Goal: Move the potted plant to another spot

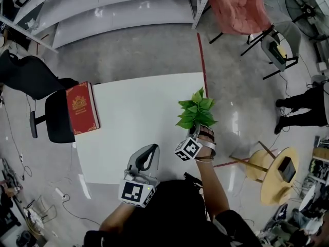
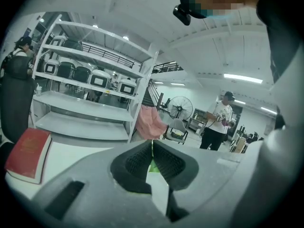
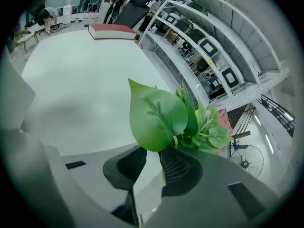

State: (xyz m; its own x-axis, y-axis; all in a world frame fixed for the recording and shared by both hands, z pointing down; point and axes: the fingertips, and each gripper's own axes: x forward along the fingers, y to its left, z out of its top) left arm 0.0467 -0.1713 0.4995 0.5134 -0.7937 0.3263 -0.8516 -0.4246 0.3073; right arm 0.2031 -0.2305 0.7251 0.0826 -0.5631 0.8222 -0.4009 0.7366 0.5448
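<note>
The potted plant (image 1: 196, 111) is a small bunch of green leaves at the right edge of the white table (image 1: 133, 133). My right gripper (image 1: 195, 131) has its jaws around the plant's base. In the right gripper view the leaves (image 3: 164, 120) rise from between the jaw tips (image 3: 149, 158) and hide the pot. The table (image 3: 71, 80) lies beyond. My left gripper (image 1: 149, 152) is near the table's front edge with its pads together and nothing in them (image 2: 152, 148).
A red book (image 1: 81, 108) (image 2: 28, 153) (image 3: 114, 31) lies on the table's left edge, with a black chair (image 1: 56, 115) beside it. White shelving (image 1: 118, 9) stands beyond the table. A wooden stool (image 1: 275, 174) and a standing person (image 1: 303, 107) are on the right.
</note>
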